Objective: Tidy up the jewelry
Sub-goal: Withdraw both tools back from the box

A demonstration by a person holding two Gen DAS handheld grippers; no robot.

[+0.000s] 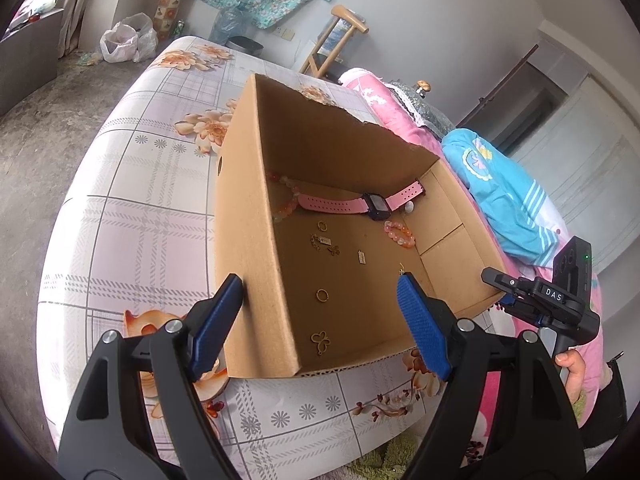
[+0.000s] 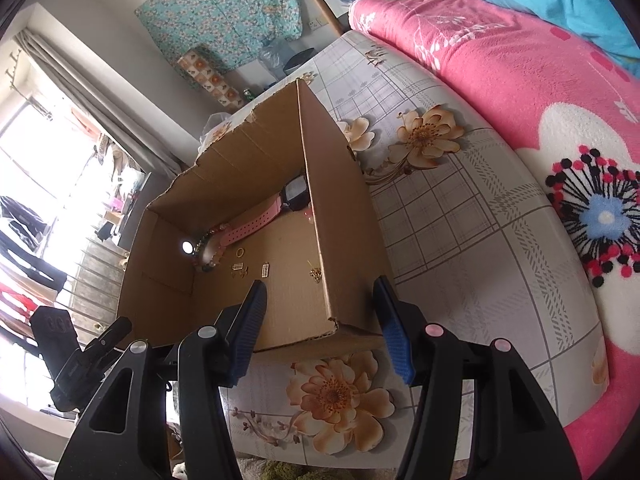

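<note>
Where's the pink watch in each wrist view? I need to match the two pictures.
Left wrist view: the pink watch lies across the far end of the cardboard box floor, a little right of picture centre.
Right wrist view: the pink watch lies at the box's far end, its dark face against the right-hand wall, just above picture centre.
Shared landmark: the small gold ring just in front of the strap.

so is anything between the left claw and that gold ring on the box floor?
Partly. The left claw straddles the box's near-left wall: one finger is outside it, the other over the inside. The open top is unobstructed, and the ring lies alone on the floor, so shifting right clears the wall.
</note>
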